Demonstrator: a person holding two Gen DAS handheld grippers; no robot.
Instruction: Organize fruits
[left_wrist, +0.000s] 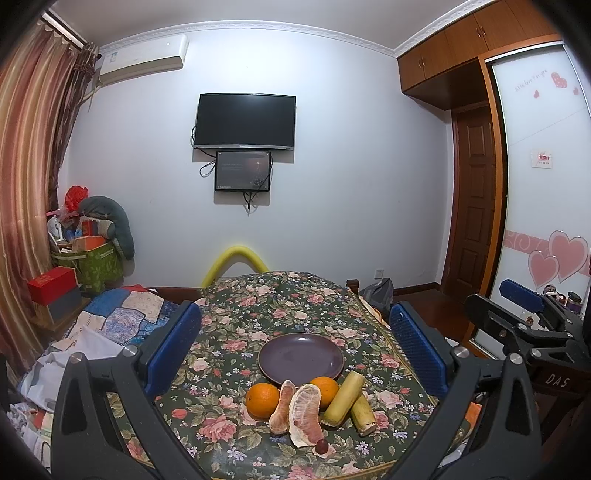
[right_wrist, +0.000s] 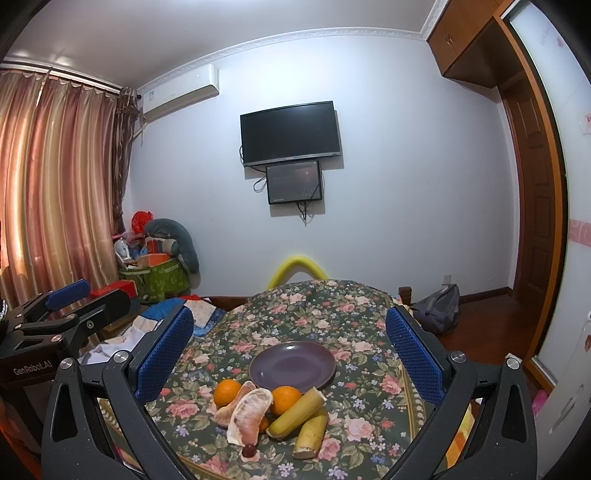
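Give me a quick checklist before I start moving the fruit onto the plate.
1. Plate empty and ready: ok.
2. Left tongs open, holding nothing: ok.
3. Right tongs open, holding nothing: ok.
4. Fruit within view: two oranges, two pomelo segments, two sugarcane pieces and a small red fruit, all on the cloth near the plate: ok.
5. Pieces separated for a clean grip: not ok, they lie bunched and touching.
6. Anything hidden under the pile: cannot tell.

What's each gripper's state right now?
Left gripper: open, holding nothing.
Right gripper: open, holding nothing.
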